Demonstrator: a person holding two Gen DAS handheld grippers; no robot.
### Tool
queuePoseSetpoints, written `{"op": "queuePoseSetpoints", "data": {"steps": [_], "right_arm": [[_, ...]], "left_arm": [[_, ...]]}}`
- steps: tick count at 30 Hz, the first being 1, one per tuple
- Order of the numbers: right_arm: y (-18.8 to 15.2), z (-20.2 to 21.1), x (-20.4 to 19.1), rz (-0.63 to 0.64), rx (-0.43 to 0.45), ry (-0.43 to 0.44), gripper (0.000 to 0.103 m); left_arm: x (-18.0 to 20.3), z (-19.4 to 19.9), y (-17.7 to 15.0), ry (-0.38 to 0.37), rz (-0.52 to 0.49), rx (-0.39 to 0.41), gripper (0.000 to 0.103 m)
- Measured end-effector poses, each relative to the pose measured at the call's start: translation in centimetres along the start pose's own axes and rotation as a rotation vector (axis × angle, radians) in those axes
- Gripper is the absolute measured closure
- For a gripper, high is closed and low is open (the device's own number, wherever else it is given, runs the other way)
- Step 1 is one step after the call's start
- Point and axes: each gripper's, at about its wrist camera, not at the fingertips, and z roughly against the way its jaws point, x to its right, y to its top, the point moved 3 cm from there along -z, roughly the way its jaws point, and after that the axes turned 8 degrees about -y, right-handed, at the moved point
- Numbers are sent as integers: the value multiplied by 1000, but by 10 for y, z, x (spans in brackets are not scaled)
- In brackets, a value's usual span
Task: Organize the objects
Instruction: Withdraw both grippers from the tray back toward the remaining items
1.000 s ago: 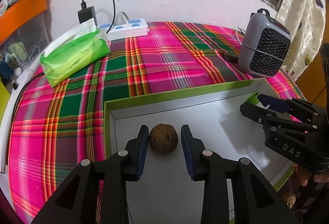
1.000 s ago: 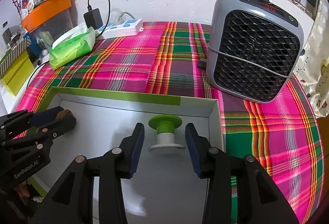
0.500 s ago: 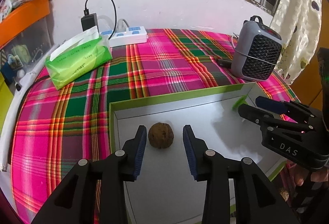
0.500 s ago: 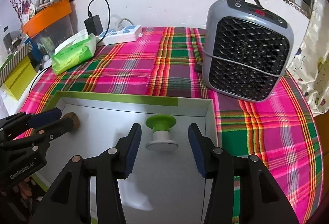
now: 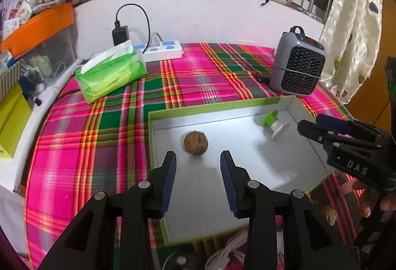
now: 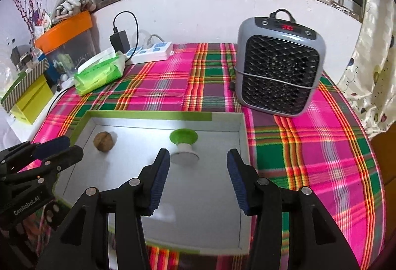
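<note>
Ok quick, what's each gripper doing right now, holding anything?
Left gripper: open, empty; the walnut sits in the box just ahead of it.
Right gripper: open, empty; the green-topped spool stands free ahead.

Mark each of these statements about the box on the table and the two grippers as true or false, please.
1. The walnut lies inside the shallow box. True.
2. The left gripper is closed on the walnut. False: its fingers stand apart and the walnut lies just beyond their tips, untouched.
3. The green-topped spool stands upright in the box. True.
4. The right gripper holds the spool. False: its fingers are open and the spool stands free beyond them.
5. The grey heater sits inside the box. False: it stands on the plaid cloth behind the box.
</note>
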Motion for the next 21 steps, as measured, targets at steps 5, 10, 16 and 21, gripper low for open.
{"op": "queuePoseSetpoints", "data": {"steps": [5,10,16,21], "right_arm": [[-9,18,6,-24,21,0,53],[-20,33,13,-50,35,-3,53],[-33,46,19,-71,47,-5,53],[-46,55,24,-80,52,-14,53]], "left_arm": [[-2,18,-12,6,20,22,68],[-6,37,-24,23,36,48,68],[-16,54,-39,41,66,67,68],[-22,63,-54,44,85,66,68]]}}
